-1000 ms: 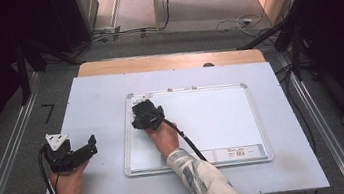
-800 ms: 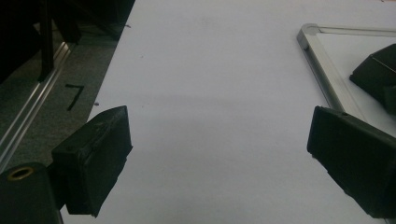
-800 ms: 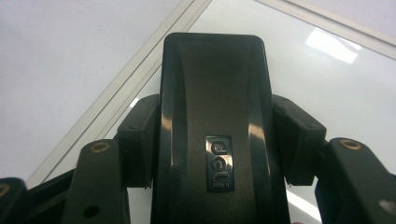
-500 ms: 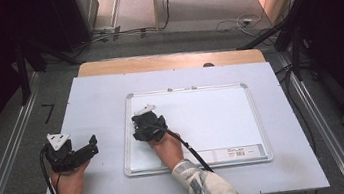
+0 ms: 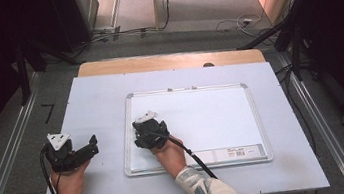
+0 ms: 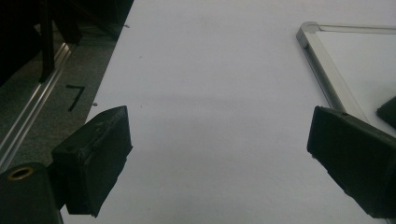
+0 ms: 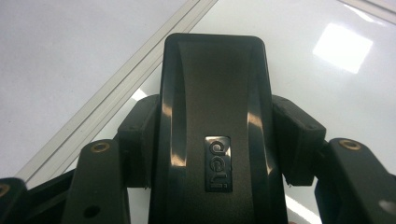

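Observation:
A white whiteboard with a silver frame lies flat on the pale table. My right gripper sits over the board's left part, near the frame. In the right gripper view it is shut on a black eraser marked "deli", pressed flat to the glossy board beside the frame edge. My left gripper rests on the table left of the board. Its jaws are open with only bare table between them, and the board's corner lies ahead to the right.
A wooden strip runs along the table's far edge. Metal rails line the floor on both sides, with cables beyond the table. A black cable trails from the right gripper over the board's near edge.
The right gripper has slid with the eraser down the board's left side toward the person. The left gripper has kept still.

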Demonstrator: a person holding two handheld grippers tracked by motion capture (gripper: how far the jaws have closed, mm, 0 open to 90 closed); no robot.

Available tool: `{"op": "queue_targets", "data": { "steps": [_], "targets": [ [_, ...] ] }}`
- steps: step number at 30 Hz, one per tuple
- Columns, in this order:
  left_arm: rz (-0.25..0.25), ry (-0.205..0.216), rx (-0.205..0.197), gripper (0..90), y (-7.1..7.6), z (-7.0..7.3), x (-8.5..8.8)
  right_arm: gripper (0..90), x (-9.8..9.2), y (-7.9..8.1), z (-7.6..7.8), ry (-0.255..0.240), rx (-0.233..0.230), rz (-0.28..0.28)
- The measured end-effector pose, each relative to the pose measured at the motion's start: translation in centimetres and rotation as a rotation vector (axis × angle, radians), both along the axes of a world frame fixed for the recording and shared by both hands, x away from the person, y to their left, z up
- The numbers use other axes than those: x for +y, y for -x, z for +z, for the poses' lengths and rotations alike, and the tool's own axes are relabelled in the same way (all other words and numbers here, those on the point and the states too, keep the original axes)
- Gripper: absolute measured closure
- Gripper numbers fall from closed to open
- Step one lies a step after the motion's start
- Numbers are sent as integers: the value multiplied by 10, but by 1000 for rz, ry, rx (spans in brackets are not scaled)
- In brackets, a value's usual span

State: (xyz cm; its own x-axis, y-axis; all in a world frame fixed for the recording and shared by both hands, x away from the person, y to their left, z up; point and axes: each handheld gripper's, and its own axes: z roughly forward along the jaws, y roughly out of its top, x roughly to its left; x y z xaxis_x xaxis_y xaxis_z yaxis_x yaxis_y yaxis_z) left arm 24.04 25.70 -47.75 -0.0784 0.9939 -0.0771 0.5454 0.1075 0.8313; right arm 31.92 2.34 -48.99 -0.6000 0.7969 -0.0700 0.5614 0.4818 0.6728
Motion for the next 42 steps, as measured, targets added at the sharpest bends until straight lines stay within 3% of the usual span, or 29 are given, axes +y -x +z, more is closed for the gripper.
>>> {"op": "queue_targets", "data": {
  "steps": [5,9,13,25,28,42],
  "targets": [
    [0,-1,-1,68,0,0,0,381,0,2,2,21,-32,2],
    [-1,-2,1,68,-1,0,0,381,-6,3,19,-27,-47,3],
    [-3,-4,-1,68,0,0,-1,381,-14,4,32,-40,-52,7],
    [12,-8,1,68,4,0,1,381,-29,0,34,-60,-39,-21],
    [15,-4,1,68,3,0,2,381,-40,-1,35,-66,-44,-43],
    [6,-16,9,68,2,-1,-1,380,-130,-4,45,-69,-74,-219]
  ]
}}
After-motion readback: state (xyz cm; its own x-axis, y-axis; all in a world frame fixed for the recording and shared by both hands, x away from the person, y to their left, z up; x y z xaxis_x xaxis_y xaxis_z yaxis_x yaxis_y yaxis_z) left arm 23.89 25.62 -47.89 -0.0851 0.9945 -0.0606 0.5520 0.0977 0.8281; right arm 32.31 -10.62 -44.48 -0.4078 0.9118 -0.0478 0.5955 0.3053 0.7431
